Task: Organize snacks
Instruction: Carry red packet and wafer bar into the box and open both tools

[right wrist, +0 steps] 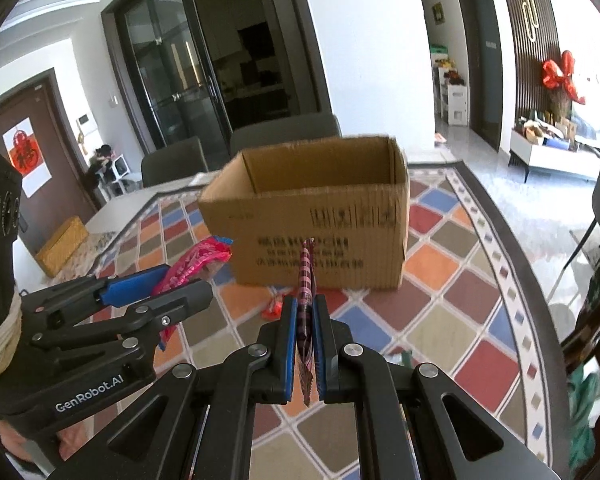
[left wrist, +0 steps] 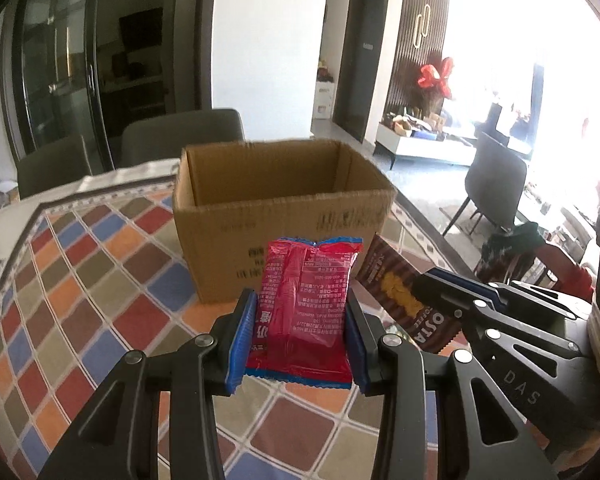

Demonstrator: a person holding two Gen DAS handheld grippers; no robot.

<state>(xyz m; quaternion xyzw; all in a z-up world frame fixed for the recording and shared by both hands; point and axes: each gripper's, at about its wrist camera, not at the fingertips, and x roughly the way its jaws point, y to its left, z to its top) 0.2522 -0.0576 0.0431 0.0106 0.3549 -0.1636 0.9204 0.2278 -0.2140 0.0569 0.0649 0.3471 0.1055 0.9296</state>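
Left wrist view shows the left tongs [left wrist: 300, 336] clamping a red snack packet [left wrist: 306, 312]; the right tongs [right wrist: 306, 340] pinch a brown packet [right wrist: 306, 304] edge-on. Both packets hang short of the open cardboard box [left wrist: 284, 216]. That thin pinch could slip, or a packet could catch the box rim. A checkered cloth covers the surface [right wrist: 440, 292]; chairs and glass doors stand behind.
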